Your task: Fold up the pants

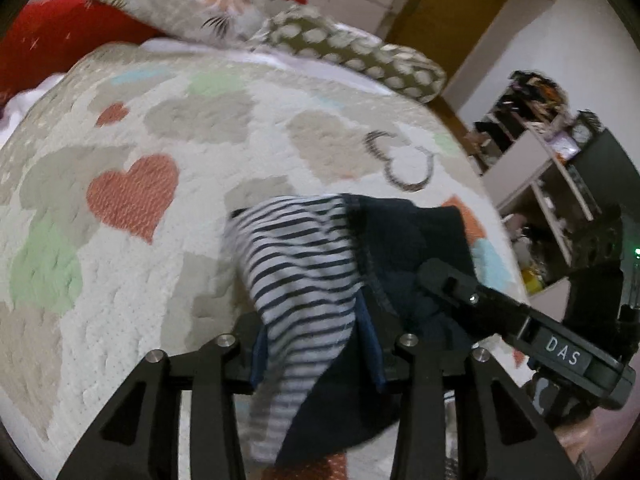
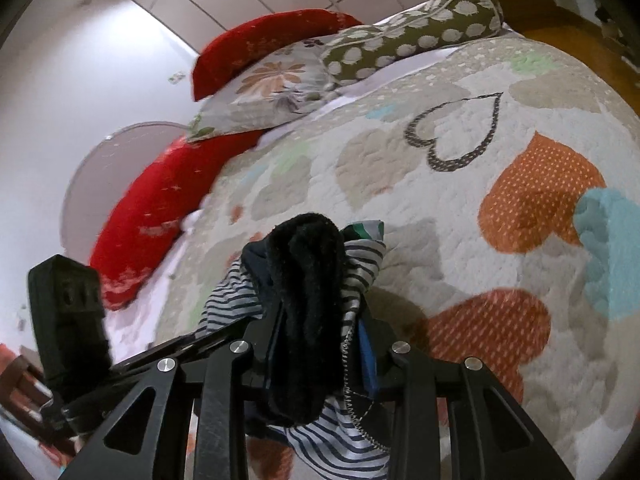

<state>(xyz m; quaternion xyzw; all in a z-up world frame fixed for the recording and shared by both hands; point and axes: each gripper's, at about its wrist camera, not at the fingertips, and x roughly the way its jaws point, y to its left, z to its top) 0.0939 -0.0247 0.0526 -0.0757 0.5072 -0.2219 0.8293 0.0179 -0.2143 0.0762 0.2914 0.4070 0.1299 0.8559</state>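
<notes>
The pants (image 1: 320, 264) are dark navy with a blue-and-white striped lining. They hang lifted above the heart-patterned quilt (image 1: 132, 128). My left gripper (image 1: 316, 344) is shut on the striped and navy cloth. My right gripper (image 2: 316, 348) is shut on a bunched edge of the pants (image 2: 308, 296), dark fleece and striped lining showing. In the left wrist view the right gripper (image 1: 436, 280) clamps the navy part just to the right. In the right wrist view the left gripper's body (image 2: 68, 304) stands at the lower left.
The quilt (image 2: 480, 208) covers a bed. Red cushions (image 2: 160, 216), a floral pillow (image 2: 272, 92) and a dotted bolster (image 2: 408, 36) lie at its head. Cluttered shelves (image 1: 540, 168) and a wooden door (image 1: 448, 4) stand beyond the bed's right edge.
</notes>
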